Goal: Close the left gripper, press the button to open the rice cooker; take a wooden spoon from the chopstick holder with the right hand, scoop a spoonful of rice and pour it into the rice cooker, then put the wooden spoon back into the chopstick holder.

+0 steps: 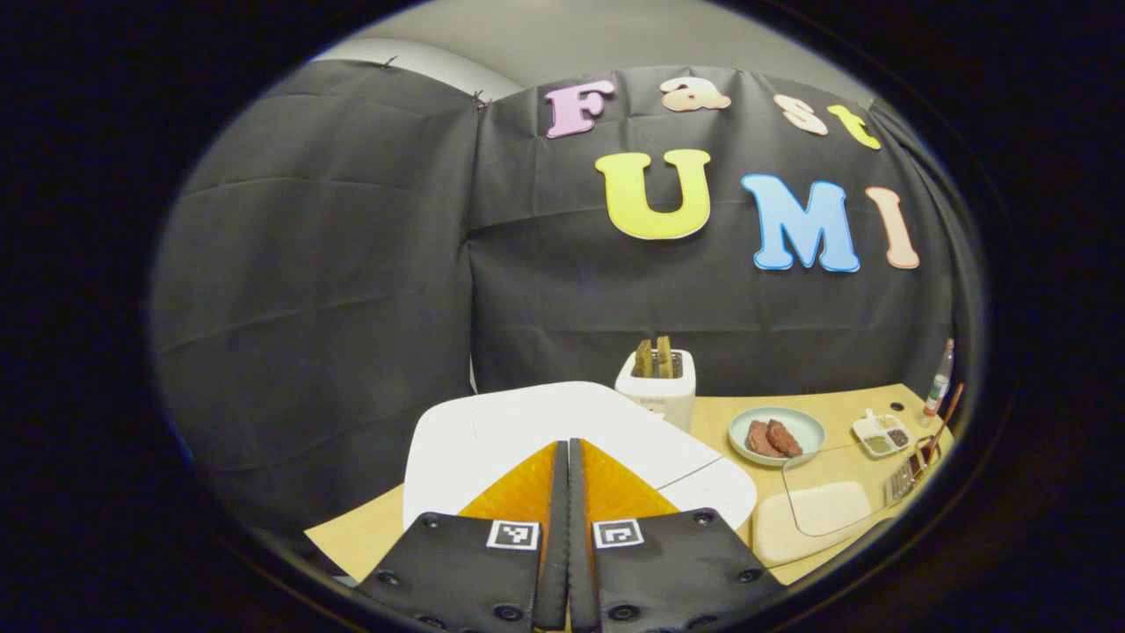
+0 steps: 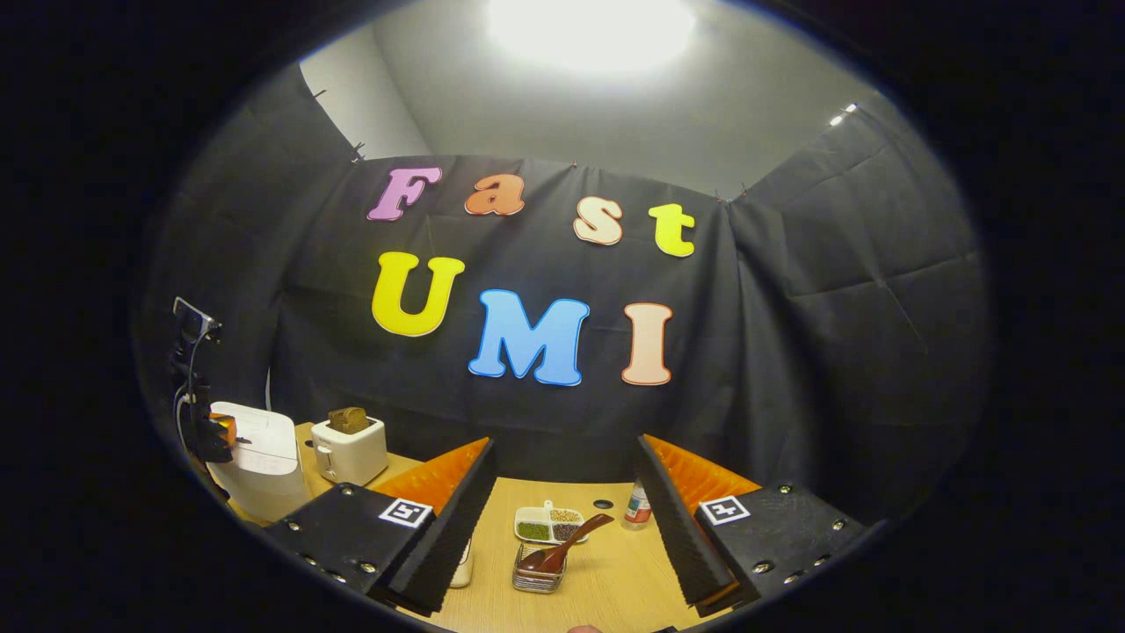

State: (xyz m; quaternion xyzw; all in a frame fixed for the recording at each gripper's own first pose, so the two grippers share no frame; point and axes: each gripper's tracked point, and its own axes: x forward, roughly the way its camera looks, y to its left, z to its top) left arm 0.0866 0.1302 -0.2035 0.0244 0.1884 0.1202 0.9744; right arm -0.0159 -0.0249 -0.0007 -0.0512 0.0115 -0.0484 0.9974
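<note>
In the left gripper view the left gripper (image 1: 569, 457) has its fingers pressed together with nothing between them, tips over the closed white lid of the rice cooker (image 1: 527, 431), which stands at the left end of the desk (image 1: 844, 409). Behind the cooker is a toaster (image 1: 656, 385) with bread in its slots, and to the right a plate (image 1: 777, 434) of meat. In the right gripper view the right gripper (image 2: 562, 466) is spread wide and holds nothing, raised above the desk. Between its fingers, farther off, the wooden spoon (image 2: 562, 549) leans in the chopstick holder (image 2: 538, 571), with a divided dish (image 2: 549, 525) just behind and a small bottle (image 2: 639, 507) to the right.
</note>
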